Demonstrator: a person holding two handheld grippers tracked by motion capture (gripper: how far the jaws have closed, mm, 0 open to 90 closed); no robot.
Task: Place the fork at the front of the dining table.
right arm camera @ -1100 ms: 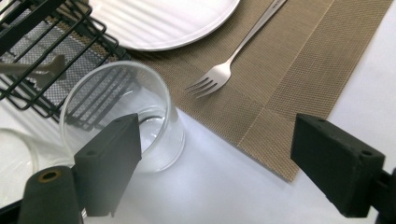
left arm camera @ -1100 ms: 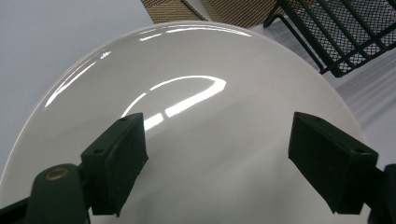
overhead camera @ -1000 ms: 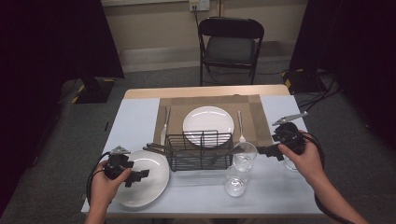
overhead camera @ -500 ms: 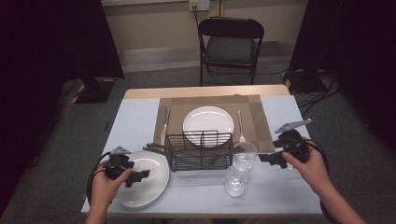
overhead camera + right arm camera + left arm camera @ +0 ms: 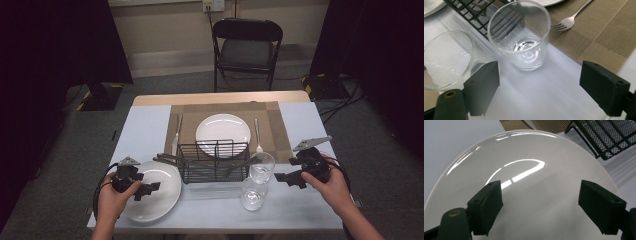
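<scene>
Left tool (image 5: pixel 150 187): held in the left hand (image 5: pixel 112 197) at the near left, jaws spread wide, nothing between them. Right tool (image 5: pixel 285 178): held in the right hand (image 5: pixel 327 182) at the near right, jaws likewise spread wide, pointing leftward.

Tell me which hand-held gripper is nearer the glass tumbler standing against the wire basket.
Right. The right hand-held gripper sits just to the right of the tumbler, jaws open toward it. The left hand-held gripper hovers over the near plate, beyond the wire basket.
</scene>
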